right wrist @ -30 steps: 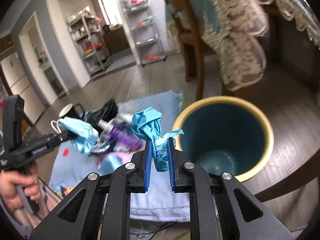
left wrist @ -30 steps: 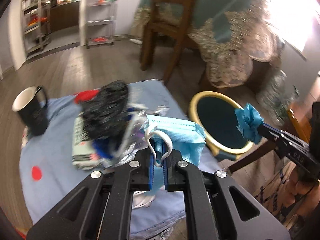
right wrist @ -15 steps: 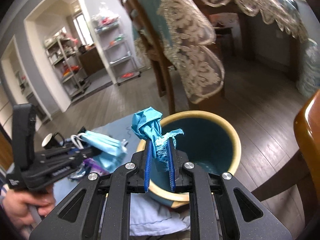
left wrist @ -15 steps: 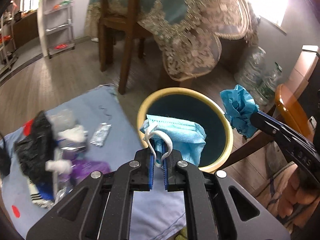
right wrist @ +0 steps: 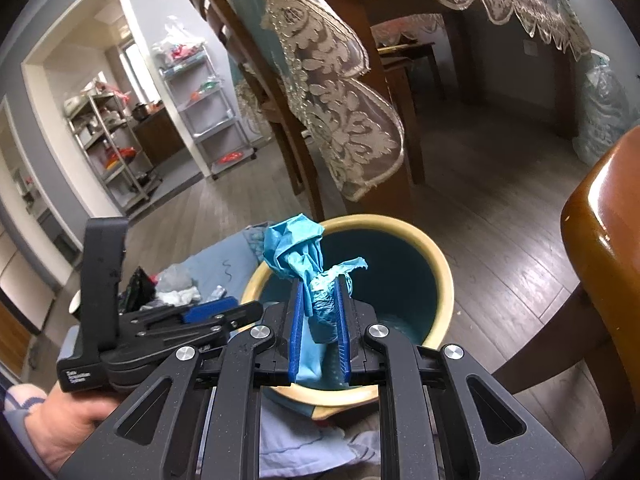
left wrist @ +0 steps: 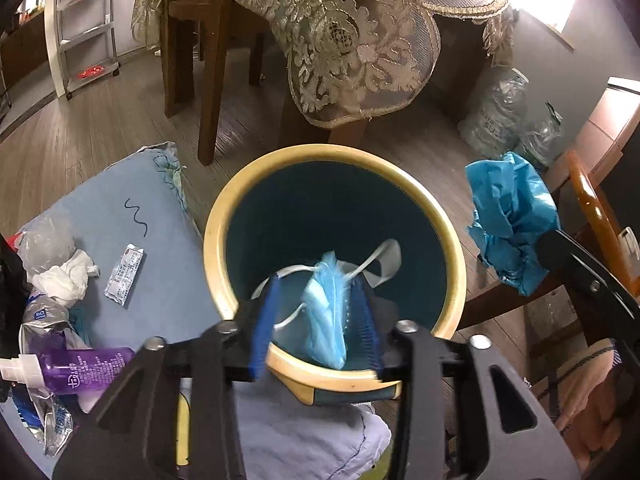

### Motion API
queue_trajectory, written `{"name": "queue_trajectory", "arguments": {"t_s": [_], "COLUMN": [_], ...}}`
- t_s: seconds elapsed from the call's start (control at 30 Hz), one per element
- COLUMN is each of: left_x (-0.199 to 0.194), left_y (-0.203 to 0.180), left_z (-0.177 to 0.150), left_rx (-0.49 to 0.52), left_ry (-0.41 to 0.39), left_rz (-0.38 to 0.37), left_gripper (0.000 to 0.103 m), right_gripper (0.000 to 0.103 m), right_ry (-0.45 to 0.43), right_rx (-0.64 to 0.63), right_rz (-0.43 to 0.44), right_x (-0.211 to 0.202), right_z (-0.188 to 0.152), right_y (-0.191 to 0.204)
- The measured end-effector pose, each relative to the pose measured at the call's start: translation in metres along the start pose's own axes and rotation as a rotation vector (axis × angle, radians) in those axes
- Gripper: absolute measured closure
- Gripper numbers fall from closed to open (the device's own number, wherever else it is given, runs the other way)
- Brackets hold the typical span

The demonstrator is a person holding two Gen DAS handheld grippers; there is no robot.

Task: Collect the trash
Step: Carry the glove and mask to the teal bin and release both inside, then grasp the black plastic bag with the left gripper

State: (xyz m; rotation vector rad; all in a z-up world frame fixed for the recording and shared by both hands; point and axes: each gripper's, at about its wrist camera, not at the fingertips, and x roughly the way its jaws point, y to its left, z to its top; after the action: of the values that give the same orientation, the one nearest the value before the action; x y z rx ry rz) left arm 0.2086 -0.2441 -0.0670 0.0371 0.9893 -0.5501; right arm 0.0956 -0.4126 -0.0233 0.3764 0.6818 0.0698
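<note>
Opening: left gripper (left wrist: 316, 320) is pointing steeply down over the bin (left wrist: 448, 232), jaws parting, face mask (left wrist: 326, 316) hanging loose between them.
Gripping: right gripper (right wrist: 319, 330) is angling down beside the rim, narrow jaws pinching a crumpled blue glove (right wrist: 304, 256).

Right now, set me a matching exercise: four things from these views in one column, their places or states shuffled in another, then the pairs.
Things:
1. face mask
2. crumpled blue glove
3. purple spray bottle
4. small foil sachet

Places or states:
A. lying flat on the blue cloth, alone
B. between the opening pads of the left tool, over the bin
C. on its side among the heap of rubbish
D. pinched in the right tool

Pairs: 1-B, 2-D, 3-C, 4-A
</note>
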Motion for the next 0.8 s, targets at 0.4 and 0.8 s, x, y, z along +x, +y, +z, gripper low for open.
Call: {"name": "queue_trajectory", "arguments": {"t_s": [0.4,0.8], "left_x": [-0.073,-0.148], "left_y": [0.042,0.111], "left_z": [-0.017,-0.055], "left_rx": [-0.042,-0.152], "left_ry": [-0.132,-0.240], "left_rz": [0.085,0.198], "left_gripper": [0.029,0.025], "right_gripper": [0.083,0.049], "right_ry": [0.094,0.102], "right_rx": [-0.018,-0.018], "right_rz": [-0.028,-0.033], "right_x": [0.042,0.045], "right_z": [-0.004,-0.009], "right_y": [0.007,0.016]}}
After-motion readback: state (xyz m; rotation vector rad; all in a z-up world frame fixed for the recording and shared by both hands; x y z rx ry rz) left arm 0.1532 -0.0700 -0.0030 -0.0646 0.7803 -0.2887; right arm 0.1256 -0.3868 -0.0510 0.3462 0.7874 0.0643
